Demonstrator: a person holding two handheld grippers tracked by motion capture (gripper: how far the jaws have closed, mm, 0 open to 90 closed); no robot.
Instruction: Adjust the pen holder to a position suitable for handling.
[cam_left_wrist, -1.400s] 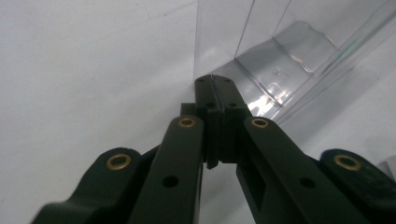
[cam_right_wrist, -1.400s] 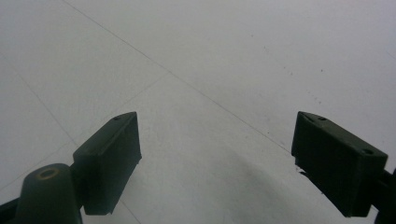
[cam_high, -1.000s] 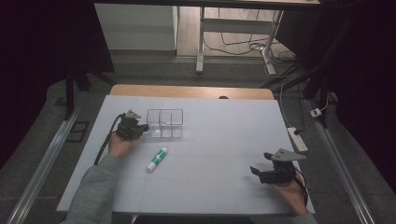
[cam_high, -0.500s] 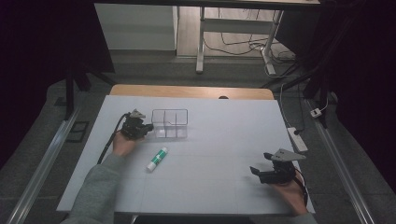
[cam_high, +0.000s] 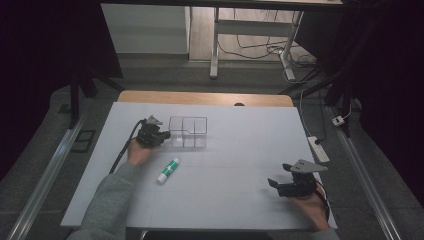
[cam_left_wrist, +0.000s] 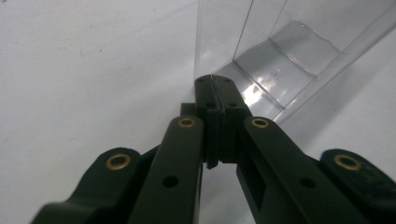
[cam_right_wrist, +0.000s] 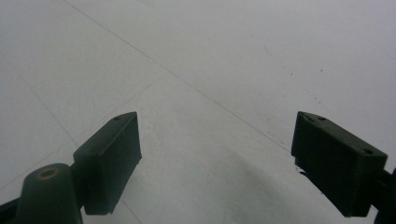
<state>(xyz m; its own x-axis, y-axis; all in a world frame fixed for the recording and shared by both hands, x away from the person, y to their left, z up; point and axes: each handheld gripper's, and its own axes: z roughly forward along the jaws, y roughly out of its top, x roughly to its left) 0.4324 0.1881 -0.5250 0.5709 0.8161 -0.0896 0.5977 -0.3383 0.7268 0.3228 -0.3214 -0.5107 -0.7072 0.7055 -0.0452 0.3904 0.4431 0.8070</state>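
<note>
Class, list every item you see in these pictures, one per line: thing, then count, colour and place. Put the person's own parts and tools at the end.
table: one, white top with a wooden far edge, centre of the high view.
clear box: one, see-through, with compartments, far left part of the table.
glue stick: one, white with a green cap, lying flat nearer than the box.
power strip: one, white, on the floor right of the table.
left gripper: one, black, jaws shut on the box's left wall.
right gripper: one, black, jaws open over bare table, near right.
sleeve: one, grey, lower left.
</note>
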